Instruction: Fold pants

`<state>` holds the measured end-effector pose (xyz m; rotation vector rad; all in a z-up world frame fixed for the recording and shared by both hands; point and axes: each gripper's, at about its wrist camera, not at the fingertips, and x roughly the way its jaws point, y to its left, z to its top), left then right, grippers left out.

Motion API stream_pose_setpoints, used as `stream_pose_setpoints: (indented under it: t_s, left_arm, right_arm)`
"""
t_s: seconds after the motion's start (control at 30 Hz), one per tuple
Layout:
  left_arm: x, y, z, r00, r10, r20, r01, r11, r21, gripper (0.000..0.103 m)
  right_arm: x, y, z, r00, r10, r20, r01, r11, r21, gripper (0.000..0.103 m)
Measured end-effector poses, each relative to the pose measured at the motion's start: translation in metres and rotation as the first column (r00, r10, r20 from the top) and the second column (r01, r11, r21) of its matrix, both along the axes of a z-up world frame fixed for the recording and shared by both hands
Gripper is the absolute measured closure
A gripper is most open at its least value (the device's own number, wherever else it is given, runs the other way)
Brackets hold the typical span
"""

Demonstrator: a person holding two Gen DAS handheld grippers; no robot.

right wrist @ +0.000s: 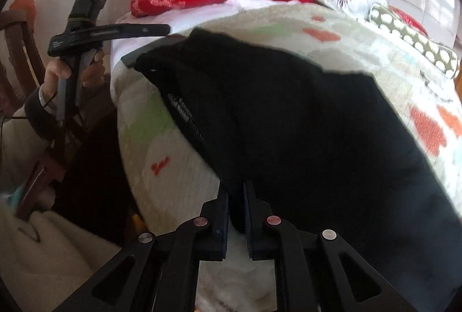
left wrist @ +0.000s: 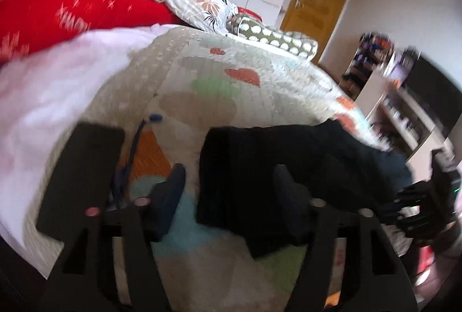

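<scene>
Bed with patchwork quilt [right wrist: 361,31] carries dark folded pants [right wrist: 288,109] at centre; right gripper [right wrist: 236,213] pinches their 6 o'clock edge, left gripper [left wrist: 228,190] spread wide above them.

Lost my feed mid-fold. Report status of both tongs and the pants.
Left tongs open, holding nothing. Right tongs shut on pants edge. Pants spread on quilt, part hanging off the bed edge. Blue cord lies by left tongs.
</scene>
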<state>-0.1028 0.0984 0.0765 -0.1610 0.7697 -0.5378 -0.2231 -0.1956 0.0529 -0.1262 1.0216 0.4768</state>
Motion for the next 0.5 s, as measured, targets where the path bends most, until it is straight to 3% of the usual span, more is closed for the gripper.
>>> stream_pose_setpoints:
  t_s: [0.13, 0.27, 0.4, 0.5]
  left_arm:
    - [-0.009, 0.008, -0.009, 0.994, -0.027, -0.106, 0.015, 0.994, -0.105, 0.036]
    - [-0.011, 0.002, -0.022, 0.979, -0.042, -0.199, 0.017, 0.992, -0.127, 0.036]
    - [-0.006, -0.005, -0.030, 0.955, -0.057, -0.292, -0.003, 0.980, -0.201, 0.036]
    - [-0.001, -0.011, -0.039, 0.923, -0.069, -0.379, -0.040, 0.961, -0.273, 0.036]
  right_arm:
    - [-0.005, -0.005, 0.025, 0.997, 0.063, 0.033, -0.065, 0.997, 0.051, 0.090]
    - [0.002, -0.019, 0.044, 0.996, 0.037, 0.080, -0.043, 0.996, 0.075, 0.079]
    - [0.037, -0.043, 0.050, 0.989, -0.109, 0.105, 0.104, 0.993, 0.047, 0.076]
    - [0.071, -0.070, 0.045, 0.962, -0.248, 0.114, 0.242, 0.968, 0.061, 0.068]
